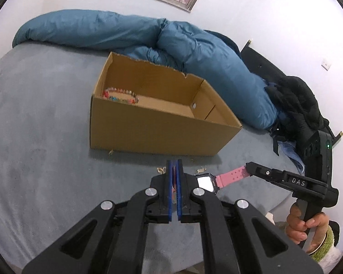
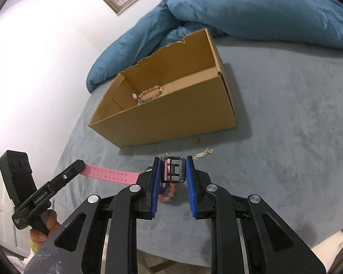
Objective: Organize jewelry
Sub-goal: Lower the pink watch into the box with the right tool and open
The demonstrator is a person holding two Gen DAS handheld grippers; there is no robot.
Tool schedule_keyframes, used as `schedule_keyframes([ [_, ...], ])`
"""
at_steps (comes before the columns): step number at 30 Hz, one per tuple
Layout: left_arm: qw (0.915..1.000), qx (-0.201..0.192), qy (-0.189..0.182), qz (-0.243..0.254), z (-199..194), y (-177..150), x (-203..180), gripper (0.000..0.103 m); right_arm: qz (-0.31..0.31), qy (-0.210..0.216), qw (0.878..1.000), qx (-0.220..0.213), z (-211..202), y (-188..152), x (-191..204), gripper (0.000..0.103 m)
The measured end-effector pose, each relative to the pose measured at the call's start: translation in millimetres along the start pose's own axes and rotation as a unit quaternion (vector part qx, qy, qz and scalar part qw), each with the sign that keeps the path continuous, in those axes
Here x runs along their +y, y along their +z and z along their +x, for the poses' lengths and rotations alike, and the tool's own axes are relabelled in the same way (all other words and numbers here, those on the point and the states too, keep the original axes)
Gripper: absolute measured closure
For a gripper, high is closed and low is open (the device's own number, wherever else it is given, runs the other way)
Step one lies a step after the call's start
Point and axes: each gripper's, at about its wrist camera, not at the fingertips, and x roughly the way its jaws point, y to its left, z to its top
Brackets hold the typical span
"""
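A pink-strapped watch [image 1: 219,179] with a black case hangs between both grippers above the grey bed. My left gripper [image 1: 175,173] is shut on one strap end; it also shows in the right wrist view [image 2: 81,165] gripping the pink strap [image 2: 109,174]. My right gripper [image 2: 172,170] is closed on the watch case [image 2: 173,169]; in the left wrist view it [image 1: 248,167] pinches the strap. An open cardboard box [image 1: 148,123] holds a colourful bead bracelet [image 1: 121,96], which also shows in the right wrist view [image 2: 149,94]. Another bead bracelet [image 2: 168,193] lies under the watch.
Small gold jewelry pieces [image 2: 203,153] lie on the grey bed [image 2: 285,137] in front of the box [image 2: 171,118]. A blue duvet [image 1: 171,45] and black clothes [image 1: 295,100] lie behind the box. White wall at the left.
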Motion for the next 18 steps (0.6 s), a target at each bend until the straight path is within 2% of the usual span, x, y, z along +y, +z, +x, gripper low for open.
schedule_keyframes([
  [5,0.9998,-0.016,-0.004,0.010,-12,11,-9,0.101,-0.008,0.005,1.000,-0.009,-7,7,8,0.083],
  [8,0.9986,-0.041,-0.009,0.032,-27,29,-22,0.101,-0.027,0.012,0.999,-0.022,-18,16,19,0.083],
  [13,0.9960,-0.068,-0.005,0.059,-36,75,-38,0.101,-0.067,0.022,0.996,-0.047,-29,55,47,0.083],
  [18,0.9973,-0.048,0.016,0.053,1,132,-31,0.101,-0.089,0.003,0.995,-0.041,-7,111,59,0.083],
])
